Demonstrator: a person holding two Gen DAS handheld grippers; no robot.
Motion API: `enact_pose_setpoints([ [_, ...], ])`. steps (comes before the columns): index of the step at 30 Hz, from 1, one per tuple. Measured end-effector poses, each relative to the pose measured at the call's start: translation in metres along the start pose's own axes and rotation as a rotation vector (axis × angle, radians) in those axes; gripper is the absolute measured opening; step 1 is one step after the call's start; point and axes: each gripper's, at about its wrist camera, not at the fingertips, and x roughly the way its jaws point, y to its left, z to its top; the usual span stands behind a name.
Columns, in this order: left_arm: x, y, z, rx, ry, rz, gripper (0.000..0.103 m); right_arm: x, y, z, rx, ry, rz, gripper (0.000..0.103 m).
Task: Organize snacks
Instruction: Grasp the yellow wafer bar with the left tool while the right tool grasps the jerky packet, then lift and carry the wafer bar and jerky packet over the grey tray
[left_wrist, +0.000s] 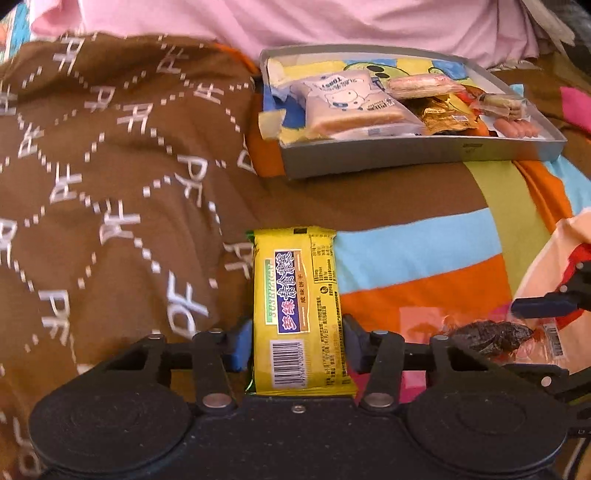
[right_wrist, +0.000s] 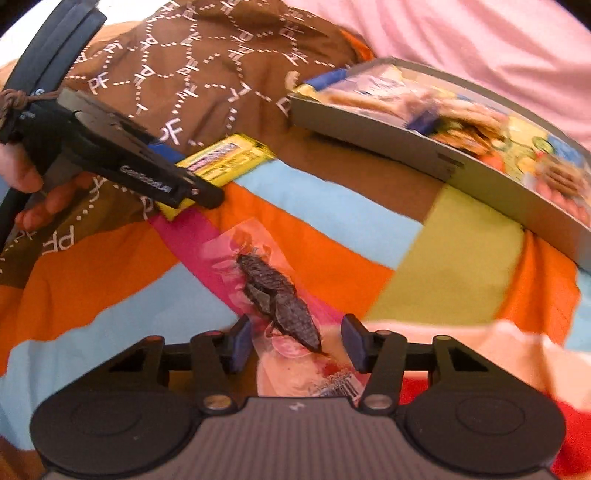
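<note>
Black tool (left_wrist: 297, 343) — blue pads (left_wrist: 240, 345), silver screws.

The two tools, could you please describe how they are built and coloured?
Both the left tool and the right tool are black linkage frames with blue finger pads, silver rivets and two round discs at the base. The left one carries white lettering and a dark cable.

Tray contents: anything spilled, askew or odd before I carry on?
Nothing spilled. In the tray one torn flap of the cartoon paper liner hangs over its near-left edge. Still outside on the bedspread: the yellow biscuit pack and the clear packet of dark dried snack.
</note>
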Motion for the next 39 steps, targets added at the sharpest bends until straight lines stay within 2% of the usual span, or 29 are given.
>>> enact_pose_setpoints([
  [5, -0.007, -0.01, -0.014, -0.035, 0.018, -0.021, 0.05, -0.02, -0.005, -0.012, 0.08, 0.043, -0.045, 0.055],
  [14, -0.034, -0.039, -0.048, -0.048, 0.06, -0.082, 0.05, -0.063, -0.007, -0.049, 0.251, 0.078, -0.049, 0.055],
  [18, -0.047, -0.052, -0.061, -0.043, 0.096, -0.126, 0.05, -0.078, 0.002, -0.06, 0.26, 0.08, -0.031, 0.058],
  [22, -0.059, -0.061, -0.07, -0.031, 0.104, -0.139, 0.05, -0.088, 0.01, -0.065, 0.261, 0.069, 0.022, 0.07],
  [26, -0.062, -0.061, -0.072, -0.033, 0.108, -0.138, 0.051, -0.09, 0.024, -0.068, 0.139, 0.031, -0.001, 0.083],
  [28, -0.061, -0.06, -0.07, -0.047, 0.111, -0.136, 0.053, -0.086, 0.027, -0.068, 0.098, 0.017, -0.016, 0.086],
  [32, -0.055, -0.059, -0.064, -0.081, 0.121, -0.129, 0.057, -0.073, 0.02, -0.067, 0.118, 0.001, 0.02, 0.087],
  [36, -0.05, -0.06, -0.06, -0.096, 0.122, -0.115, 0.059, -0.068, 0.008, -0.069, 0.204, -0.025, 0.063, 0.088],
  [39, -0.049, -0.061, -0.06, -0.098, 0.119, -0.108, 0.059, -0.068, 0.012, -0.07, 0.2, -0.032, 0.044, 0.082],
])
